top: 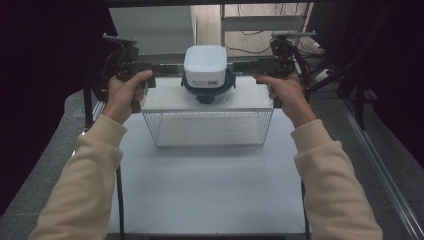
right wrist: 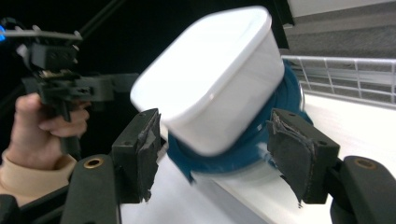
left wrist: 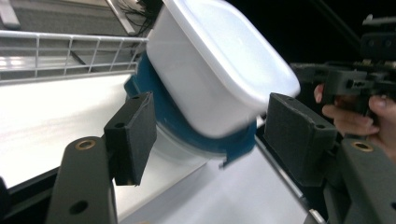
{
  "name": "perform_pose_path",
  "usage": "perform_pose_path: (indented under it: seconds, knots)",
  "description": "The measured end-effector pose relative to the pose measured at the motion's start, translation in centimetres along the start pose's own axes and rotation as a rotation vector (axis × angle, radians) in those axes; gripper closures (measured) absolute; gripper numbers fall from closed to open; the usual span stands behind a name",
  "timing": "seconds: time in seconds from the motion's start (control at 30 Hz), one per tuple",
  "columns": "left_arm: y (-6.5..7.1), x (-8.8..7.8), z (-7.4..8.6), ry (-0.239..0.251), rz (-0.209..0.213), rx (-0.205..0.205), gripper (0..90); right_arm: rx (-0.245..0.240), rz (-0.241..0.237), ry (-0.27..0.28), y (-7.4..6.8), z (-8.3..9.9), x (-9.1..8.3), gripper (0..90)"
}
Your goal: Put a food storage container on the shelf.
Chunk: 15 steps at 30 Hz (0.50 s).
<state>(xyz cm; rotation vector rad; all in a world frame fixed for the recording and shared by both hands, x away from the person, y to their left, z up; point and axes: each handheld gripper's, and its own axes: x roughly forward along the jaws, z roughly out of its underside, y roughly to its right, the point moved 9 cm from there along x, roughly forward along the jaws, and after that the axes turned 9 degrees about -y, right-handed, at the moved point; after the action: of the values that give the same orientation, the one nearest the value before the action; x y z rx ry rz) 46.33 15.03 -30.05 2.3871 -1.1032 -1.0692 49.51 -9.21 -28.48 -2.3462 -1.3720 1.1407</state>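
Observation:
A white square tub [top: 205,63] stands on a round container with a dark teal lid [top: 208,91], on top of a white wire rack [top: 170,100]. My left gripper [top: 159,69] is level with the stack on its left, and my right gripper [top: 241,66] is on its right. Both are open and clear of it. In the left gripper view the open jaws [left wrist: 215,135] frame the tub [left wrist: 219,70] and teal lid [left wrist: 177,121] without touching them. In the right gripper view the jaws [right wrist: 219,156] likewise frame the tub [right wrist: 210,79] and lid [right wrist: 275,116].
The rack stands at the far end of a pale table mat [top: 210,190], and its wire front [top: 207,127] faces me. Metal frame posts and cables [top: 305,60] stand behind and to the right. Dark curtains close in both sides.

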Motion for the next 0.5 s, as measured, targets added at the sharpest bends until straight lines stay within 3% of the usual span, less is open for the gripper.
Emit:
perform_pose_path:
  seconds: [0.23, 0.33, 0.5]
  knots:
    - [0.8, -0.7, 3.0, 0.004, -0.035, 0.081, 33.7, -0.081, 0.050, 0.001, -0.3, 2.9, -1.3, 34.2]
    - [0.8, -0.7, 4.5, 0.006, -0.044, 0.105, 33.6, -0.116, 0.090, -0.003, 0.0, 4.4, -1.7, 34.0]
    - [0.7, -0.4, 7.2, -0.007, -0.064, 0.136, 32.7, -0.153, 0.109, -0.005, 0.3, 7.0, -2.1, 33.0]
